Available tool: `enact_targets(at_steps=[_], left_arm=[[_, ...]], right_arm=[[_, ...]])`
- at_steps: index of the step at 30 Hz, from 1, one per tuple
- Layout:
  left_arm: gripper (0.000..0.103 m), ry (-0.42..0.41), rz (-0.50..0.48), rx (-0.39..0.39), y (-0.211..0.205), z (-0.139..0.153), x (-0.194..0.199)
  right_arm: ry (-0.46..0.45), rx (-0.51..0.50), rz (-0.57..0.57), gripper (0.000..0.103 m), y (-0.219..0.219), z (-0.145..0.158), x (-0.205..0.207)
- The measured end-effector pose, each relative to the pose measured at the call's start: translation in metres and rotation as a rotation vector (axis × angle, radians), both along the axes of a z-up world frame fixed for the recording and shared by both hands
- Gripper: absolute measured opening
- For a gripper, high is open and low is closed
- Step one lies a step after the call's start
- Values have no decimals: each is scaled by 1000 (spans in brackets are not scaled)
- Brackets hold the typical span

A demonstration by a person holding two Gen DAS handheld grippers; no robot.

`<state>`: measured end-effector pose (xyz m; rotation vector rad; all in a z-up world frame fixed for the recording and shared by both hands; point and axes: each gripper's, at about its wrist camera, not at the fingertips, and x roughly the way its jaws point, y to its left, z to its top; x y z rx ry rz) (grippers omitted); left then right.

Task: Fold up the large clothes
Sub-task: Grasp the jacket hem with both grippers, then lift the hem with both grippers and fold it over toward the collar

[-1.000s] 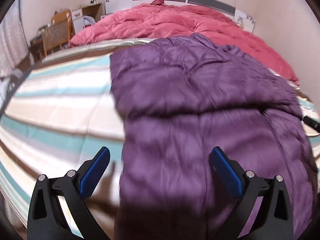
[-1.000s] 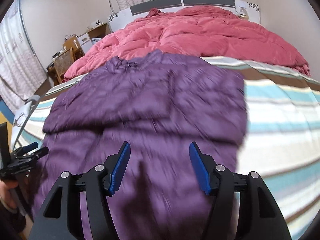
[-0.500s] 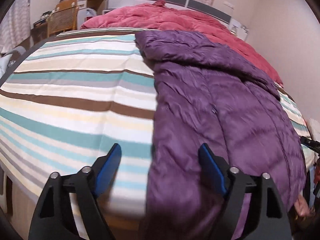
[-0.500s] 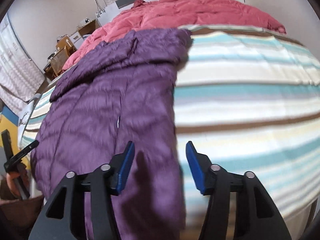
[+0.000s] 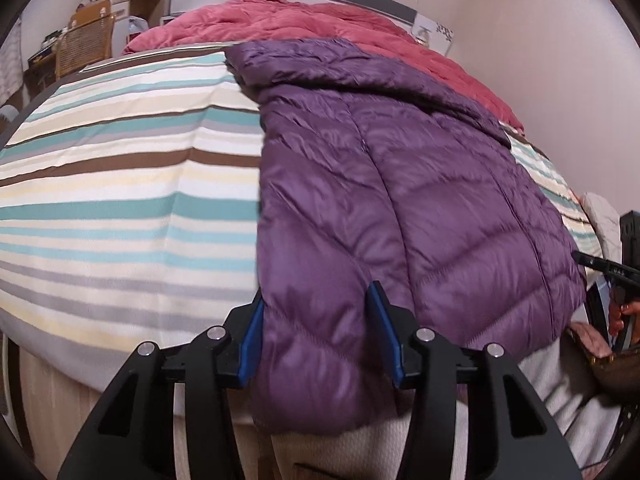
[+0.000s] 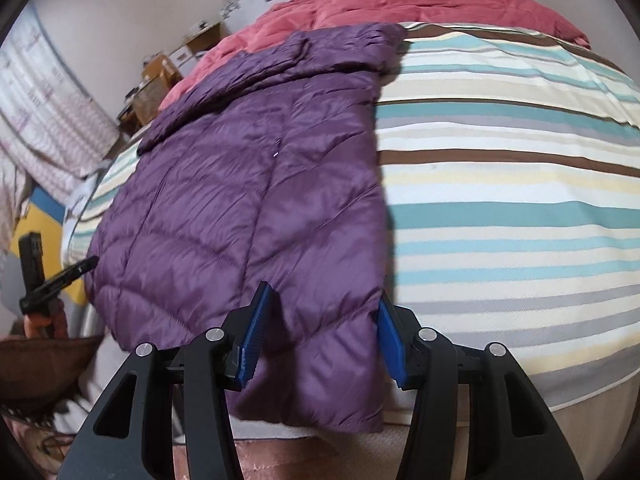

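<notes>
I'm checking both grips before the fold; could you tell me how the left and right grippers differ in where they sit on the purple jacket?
The left gripper straddles the purple jacket at its left hem corner, the right gripper at its right. Both are open.

The left gripper is pointing forward with its jaws standing apart, blue pads facing inward. The right gripper is matching that pose, jaws likewise spread wide.

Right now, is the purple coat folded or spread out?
Partly folded: the purple coat lies lengthwise, sleeves tucked, hem over the bed edge.
</notes>
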<state>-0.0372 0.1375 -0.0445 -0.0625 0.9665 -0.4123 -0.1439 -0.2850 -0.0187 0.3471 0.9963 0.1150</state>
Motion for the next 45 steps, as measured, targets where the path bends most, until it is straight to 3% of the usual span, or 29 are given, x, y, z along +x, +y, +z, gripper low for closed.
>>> enact_targets(at_steps=[4,8,9,11,14,17,29,33,45], left_arm=[[47,22,-21,-18,2,-2,-10],[46,26,-41,0,-3,-4,-16],[41,24,-42,10,-4,-4,-17],[18,30,-44,27,-7,-3,-17],[6,21,-68,24,-10,2,-19],[6,-34,-95,62,-19,14,-29],[5,-161,-45,-25,1,82,-47],[6,-158,-14,-67,4,99,-24],[12,-102,58,-31,-18,117,87]], right_arm=[[-5,23,8,50,3,-1,-3],[-4,35,23,37,6,-4,-5],[-2,31,25,32,7,-4,-4],[3,31,35,15,9,-3,-3],[-4,26,56,8,14,-1,-3],[-34,8,69,7,15,7,-5],[-161,132,103,6,6,61,-14],[-173,187,85,6,-2,75,6],[-103,263,-9,6,-33,95,111]])
